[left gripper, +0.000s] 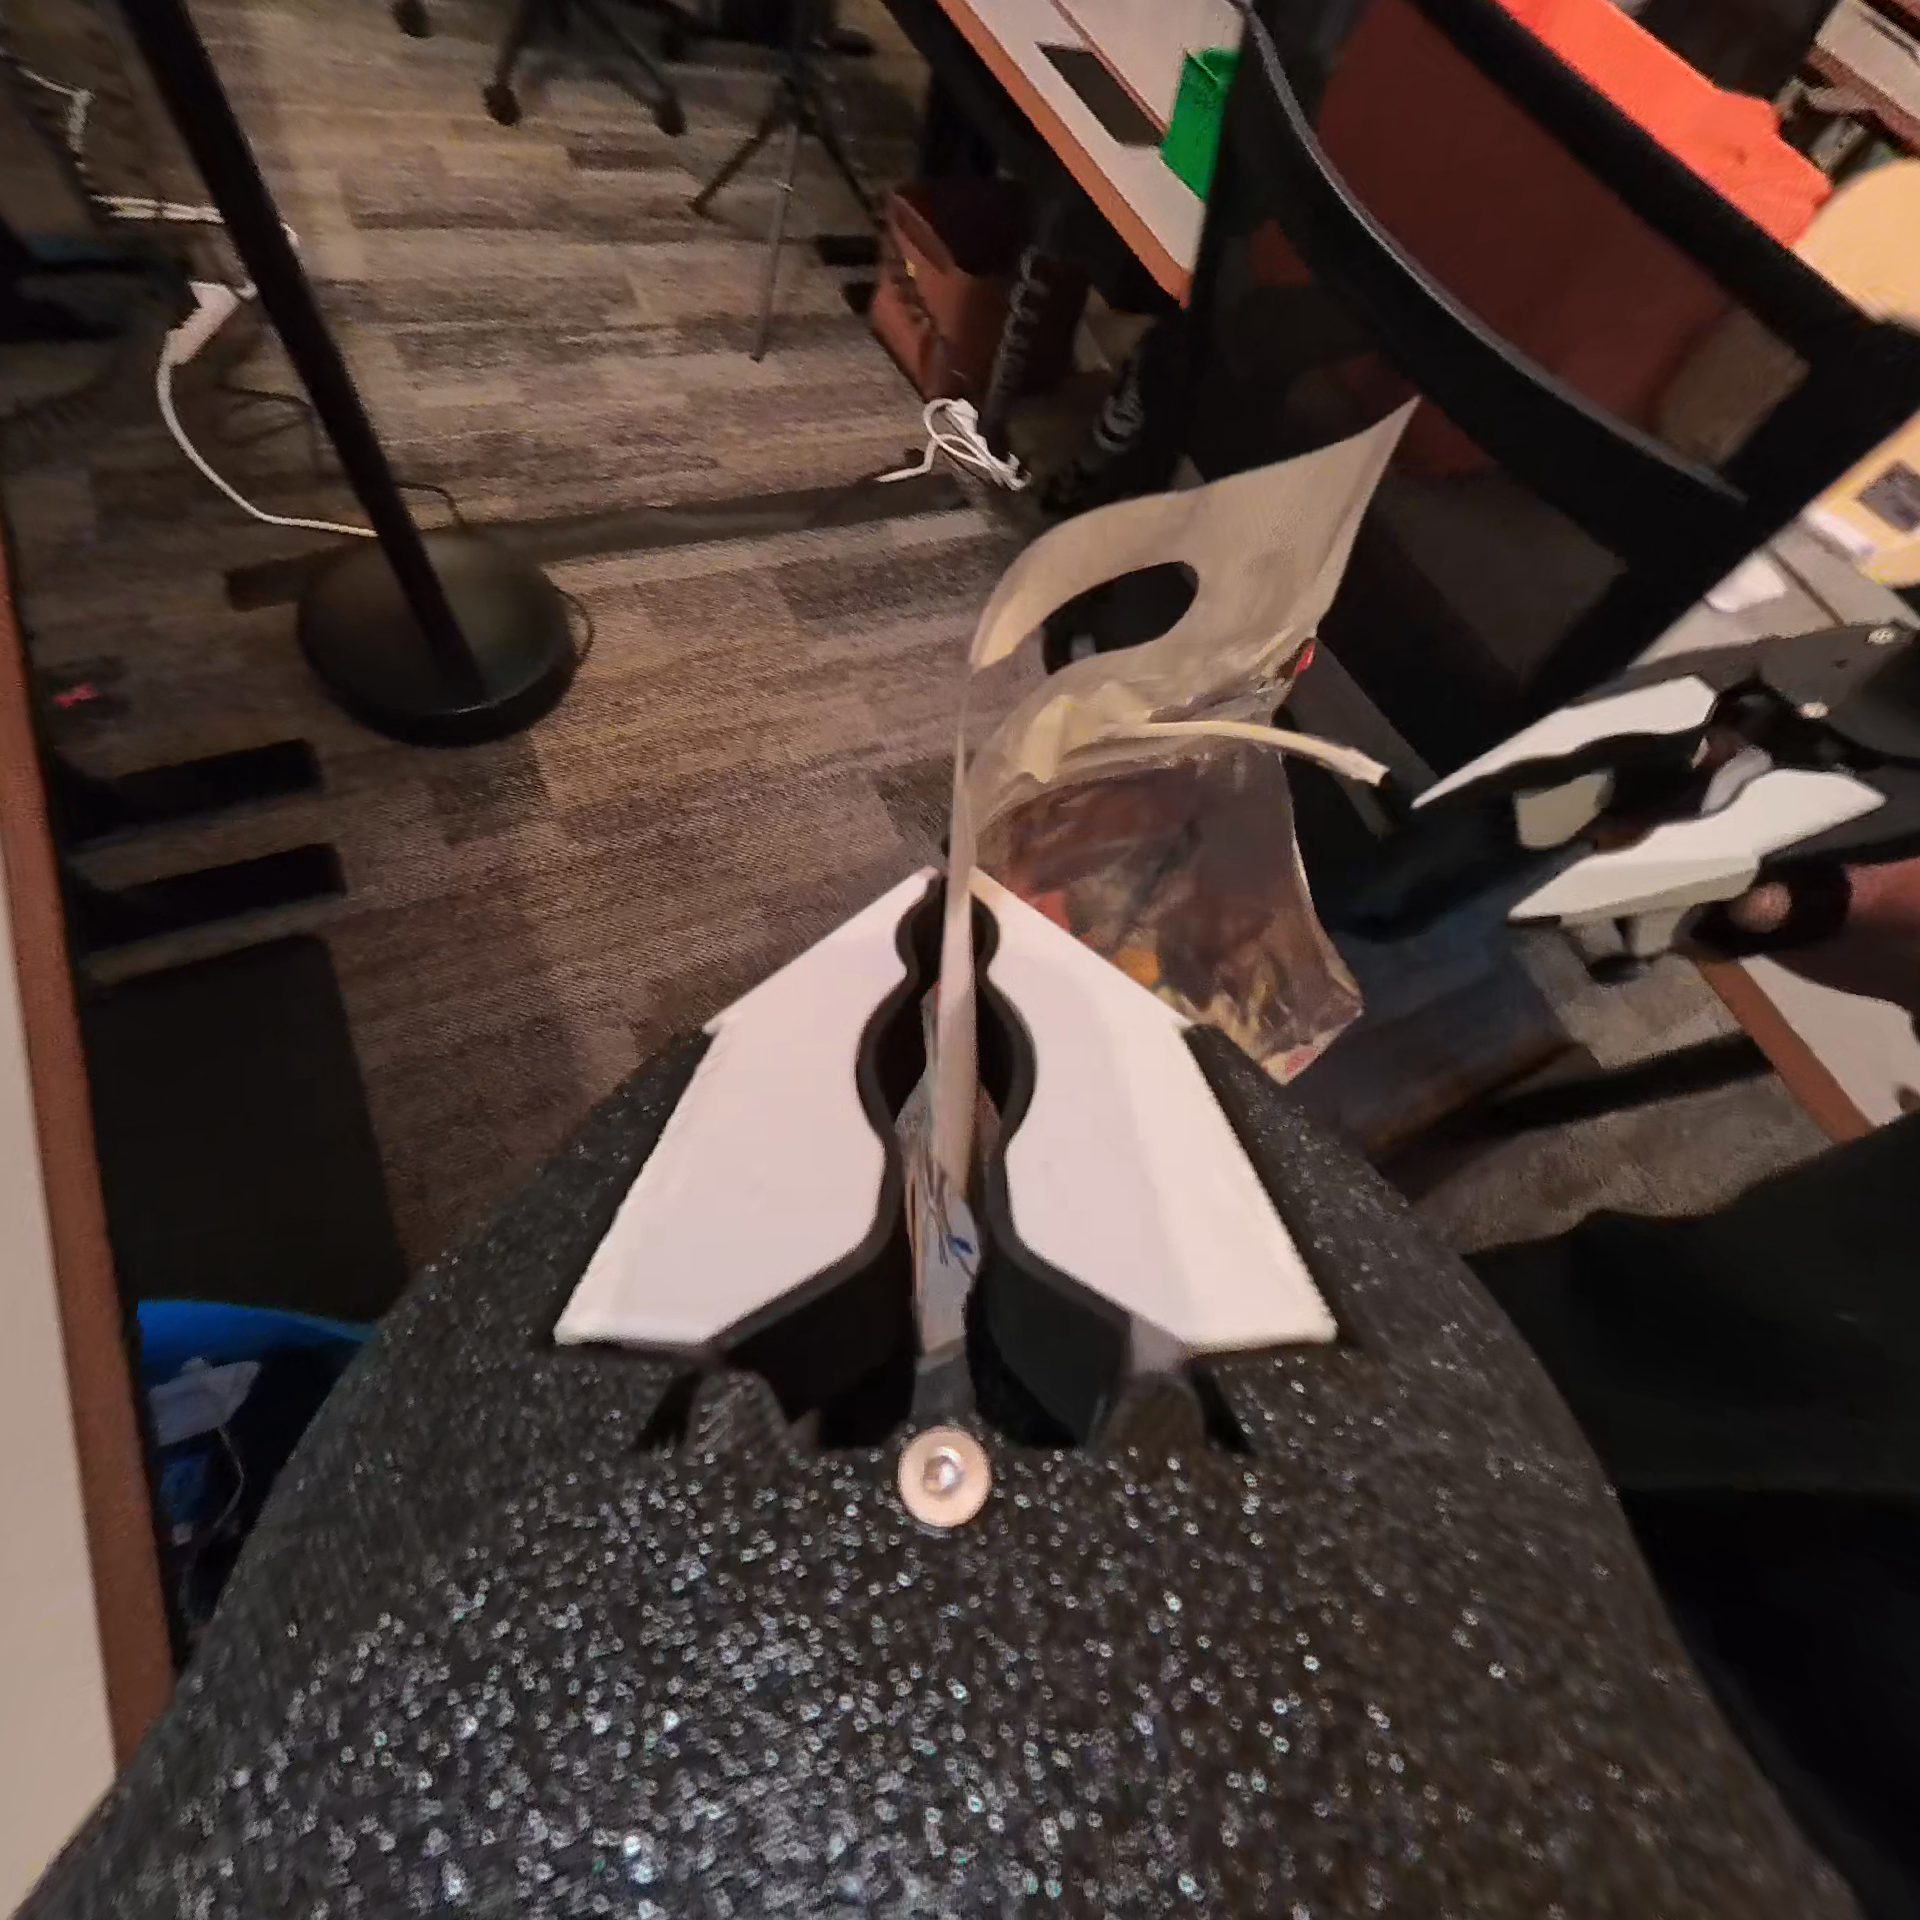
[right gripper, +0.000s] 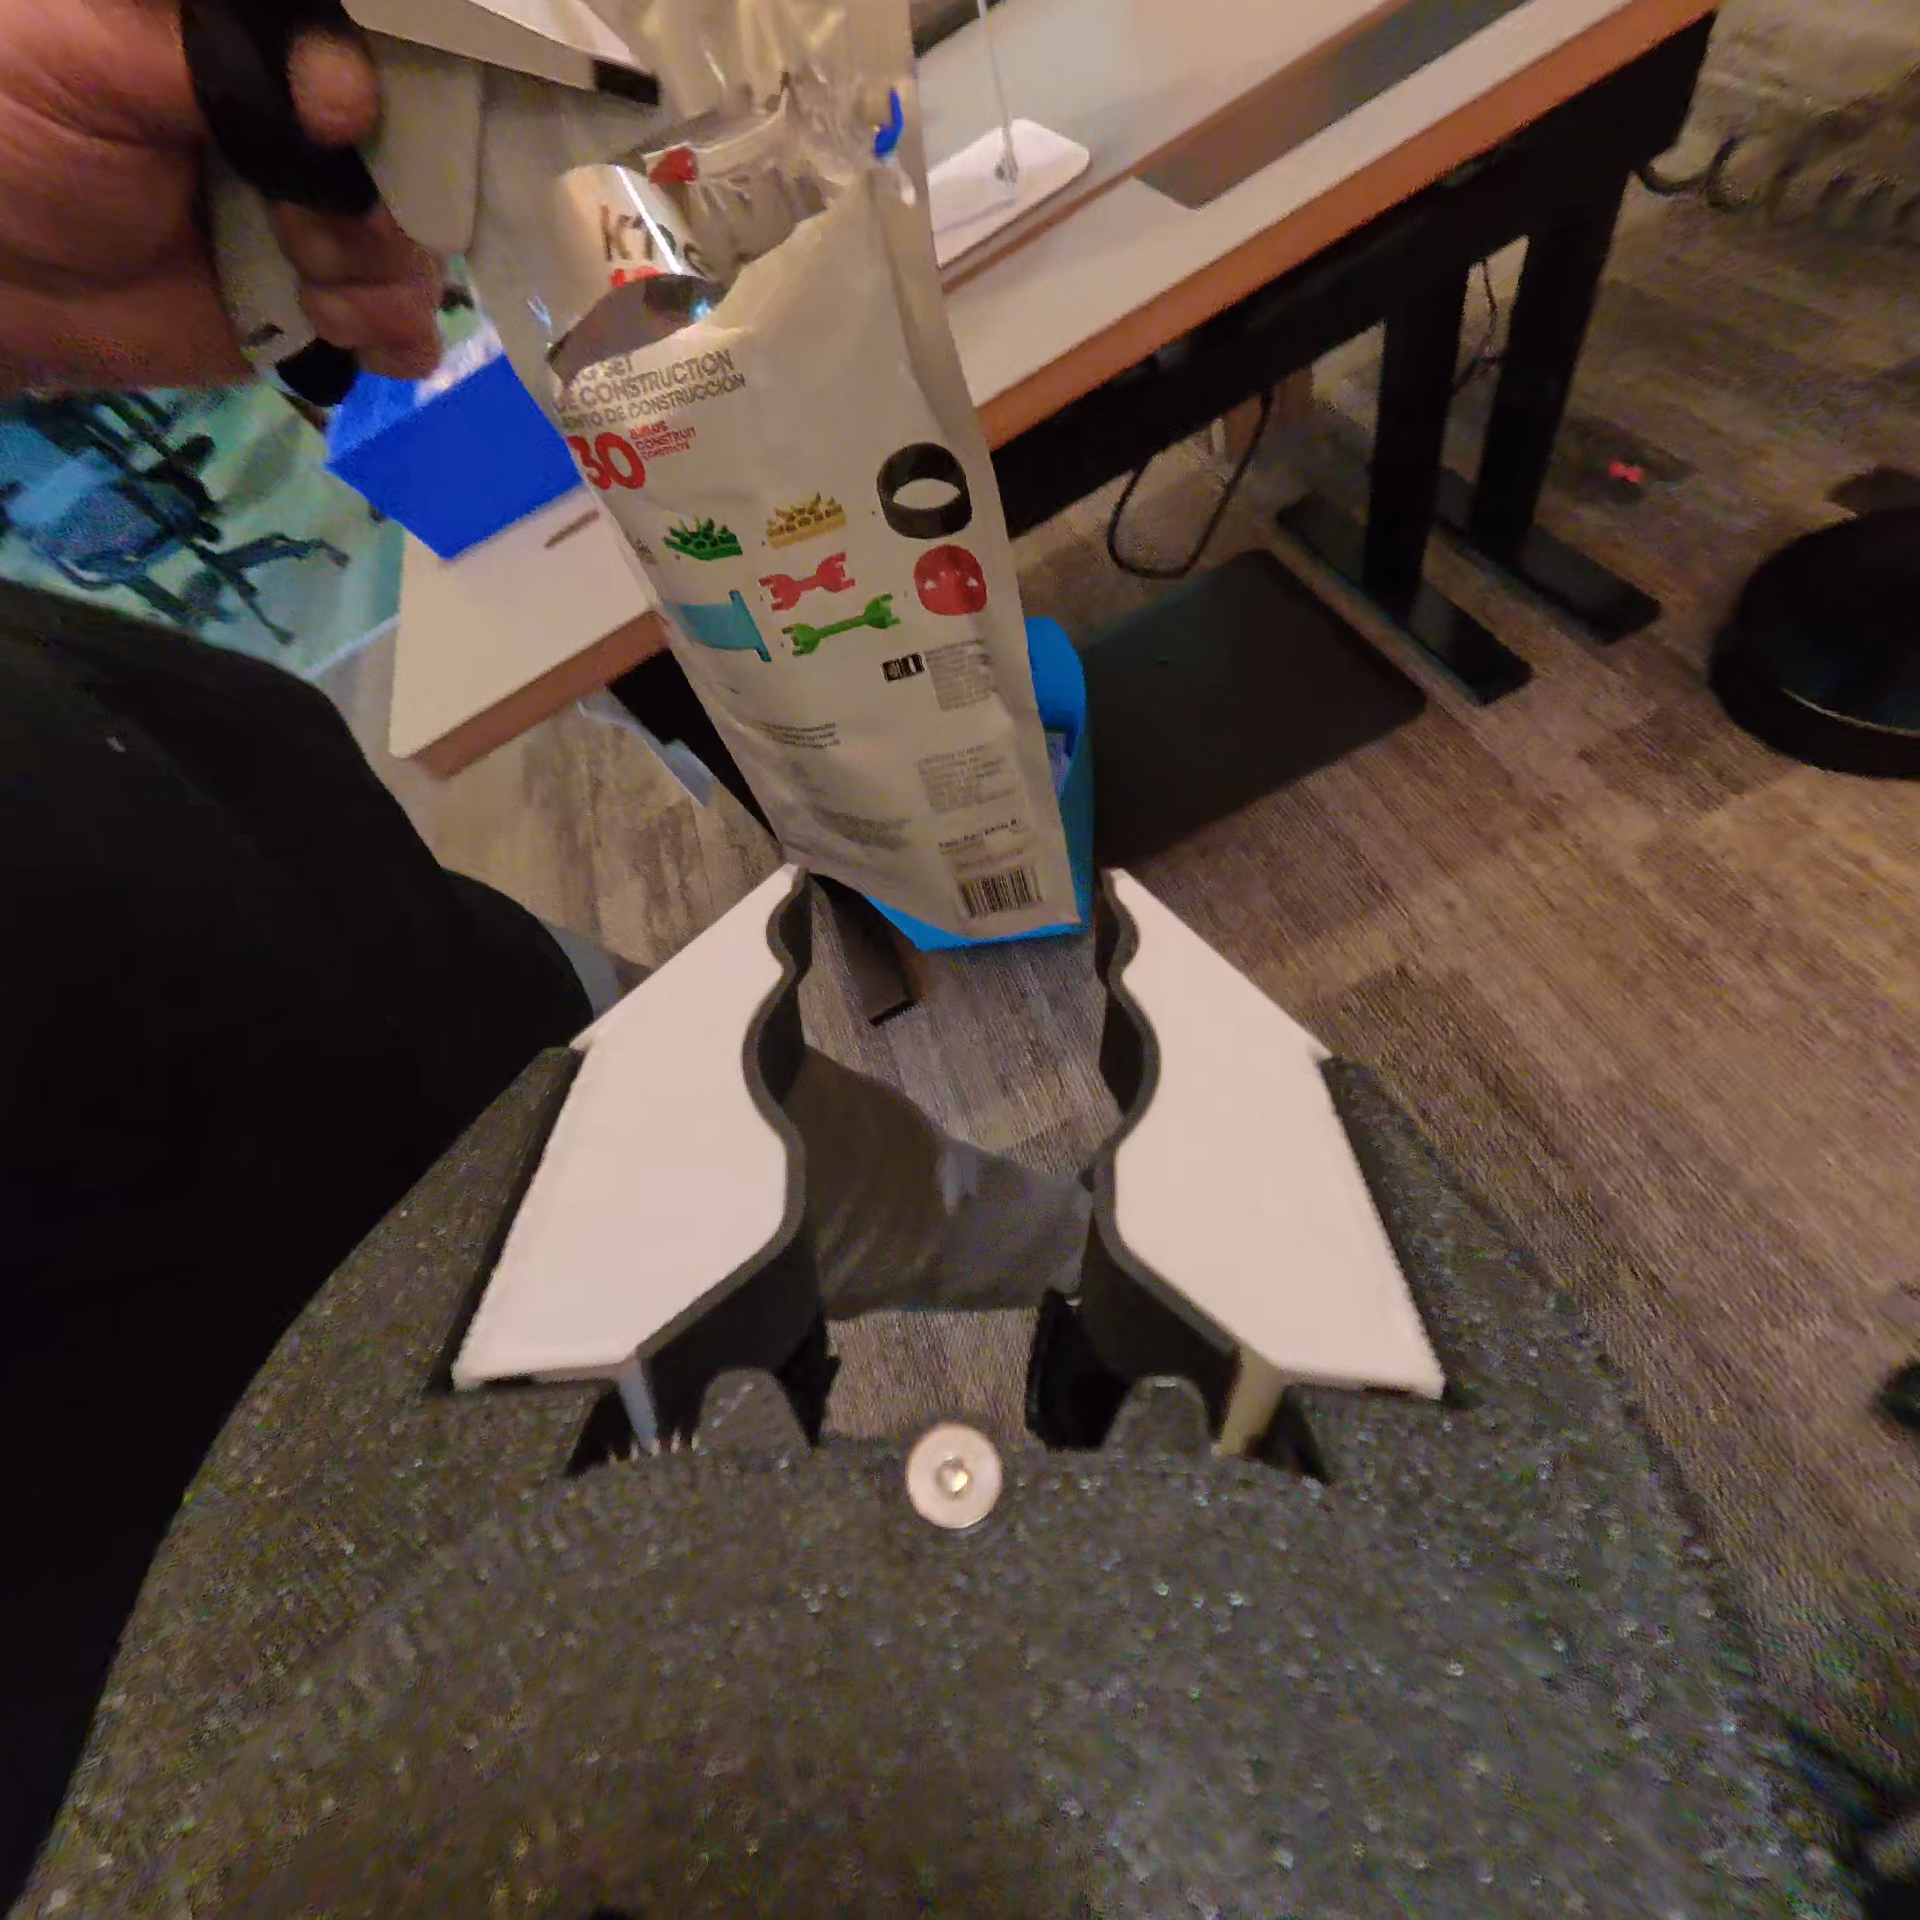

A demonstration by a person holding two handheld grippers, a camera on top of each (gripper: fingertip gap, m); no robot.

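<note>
My left gripper (left gripper: 954, 883) is shut on the thin white edge of a plastic bag (left gripper: 1164, 831) and holds it in the air. The bag is partly clear, has a handle hole at its top and holds coloured pieces. A torn white strip sticks out of it towards my right gripper (left gripper: 1465, 857), which hovers open just to its right. In the right wrist view the printed bag (right gripper: 831, 623) hangs from the upper left, where a hand (right gripper: 125, 208) holds the left gripper. My right gripper (right gripper: 951, 894) is open and empty just below the bag's bottom edge.
Patterned carpet (left gripper: 623, 831) lies below. A black lamp stand with a round base (left gripper: 436, 644) is on the left, and a black chair (left gripper: 1455, 260) at the upper right. A desk (right gripper: 1299, 208) with black legs stands behind the bag. A blue bin (right gripper: 457, 457) sits on a white table. My right fingertips sit around 20 cm from my left ones.
</note>
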